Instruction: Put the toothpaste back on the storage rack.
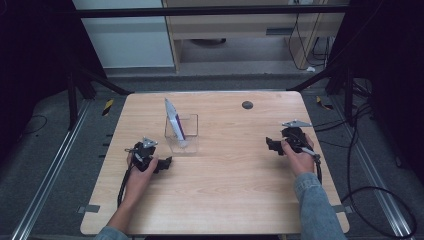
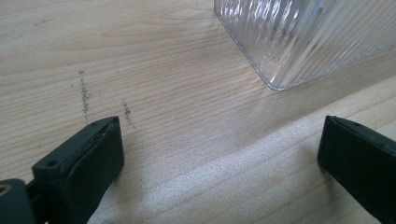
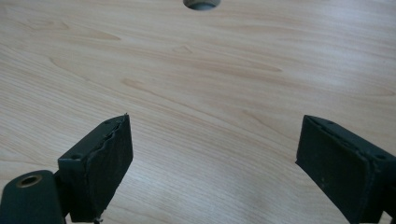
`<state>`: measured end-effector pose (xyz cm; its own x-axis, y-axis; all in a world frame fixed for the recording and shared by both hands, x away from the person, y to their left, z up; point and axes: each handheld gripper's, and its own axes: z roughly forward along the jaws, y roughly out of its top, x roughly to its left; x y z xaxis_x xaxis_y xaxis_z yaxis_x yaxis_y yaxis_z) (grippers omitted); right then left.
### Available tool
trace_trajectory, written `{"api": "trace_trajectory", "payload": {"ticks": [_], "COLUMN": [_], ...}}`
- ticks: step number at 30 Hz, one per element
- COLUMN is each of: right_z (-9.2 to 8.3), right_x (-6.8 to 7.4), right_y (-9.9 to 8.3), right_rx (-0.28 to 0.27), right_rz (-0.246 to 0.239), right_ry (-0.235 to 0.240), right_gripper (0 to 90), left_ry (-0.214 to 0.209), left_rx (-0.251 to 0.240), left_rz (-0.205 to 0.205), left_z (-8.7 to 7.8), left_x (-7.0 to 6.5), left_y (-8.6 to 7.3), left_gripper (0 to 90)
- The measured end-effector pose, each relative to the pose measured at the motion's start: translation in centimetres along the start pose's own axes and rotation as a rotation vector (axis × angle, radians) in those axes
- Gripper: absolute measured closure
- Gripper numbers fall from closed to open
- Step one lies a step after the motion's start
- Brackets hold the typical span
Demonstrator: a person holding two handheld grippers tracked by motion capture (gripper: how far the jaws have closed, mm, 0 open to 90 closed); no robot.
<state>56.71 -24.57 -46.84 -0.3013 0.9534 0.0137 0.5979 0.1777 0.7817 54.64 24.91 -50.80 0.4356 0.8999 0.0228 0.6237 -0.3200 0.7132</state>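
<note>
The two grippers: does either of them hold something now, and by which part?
Nothing is held. The left gripper is open beside the clear container, and the right gripper is open above bare table.

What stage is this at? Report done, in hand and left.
Done, by the look of it: the packet stands tilted inside the clear container. In hand: nothing; the left claw and right claw are both open on the table. Left: perhaps nothing; I cannot tell what else is due.
</note>
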Motion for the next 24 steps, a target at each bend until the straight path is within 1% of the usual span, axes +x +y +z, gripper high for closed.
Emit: {"api": "trace_trajectory", "payload": {"ticks": [5,8,10,11,12,13,16,17,18,19,20,24], "right_z": [0.7,0.8,0.9,1.0,1.2,1.2,1.6,1.6,1.8,1.8,1.9,2.1], "right_x": [-0.7,-1.0,-1.0,-1.1,-1.2,-1.2,-2.0,-2.0,-2.3,-2.3,-2.4,-2.5], "right_y": [-0.6,-0.7,-0.8,-0.8,-0.9,-0.9,-1.1,-1.1,-1.3,-1.3,-1.4,-1.5], "right_rx": [0.020,0.016,0.024,0.024,0.022,0.022,0.017,0.017,0.019,0.019,0.016,0.009], "right_rz": [0.004,0.032,0.030,0.027,0.043,0.043,0.062,0.062,0.076,0.076,0.087,0.091], "right_ry": [-0.016,-0.025,-0.034,-0.035,-0.034,-0.034,-0.042,-0.042,-0.045,-0.045,-0.046,-0.051], "right_gripper": [11.3,11.6,11.7,11.7,11.7,11.7,12.0,12.0,12.0,12.0,12.1,12.2], "left_ry": [0.001,0.001,0.001,0.001,0.001,0.001,0.000,0.000,0.000,0.000,0.000,0.000], "left_rx": [0.000,0.000,0.000,0.000,0.000,0.000,0.000,0.000,0.000,0.000,0.000,0.000], "left_rz": [0.001,0.001,0.001,0.001,0.001,0.001,0.001,0.001,0.001,0.001,0.001,0.002], "left_z": [0.0,0.0,0.0,0.0,0.0,0.0,0.0,0.0,0.0,0.0,0.0,0.0], "left_x": [0.0,0.0,0.0,0.0,0.0,0.0,0.0,0.0,0.0,0.0,0.0,0.0], "left_y": [0.0,0.0,0.0,0.0,0.0,0.0,0.0,0.0,0.0,0.0,0.0,0.0], "left_gripper": [0.0,0.0,0.0,0.0,0.0,0.0,0.0,0.0,0.0,0.0,0.0,0.0]}}
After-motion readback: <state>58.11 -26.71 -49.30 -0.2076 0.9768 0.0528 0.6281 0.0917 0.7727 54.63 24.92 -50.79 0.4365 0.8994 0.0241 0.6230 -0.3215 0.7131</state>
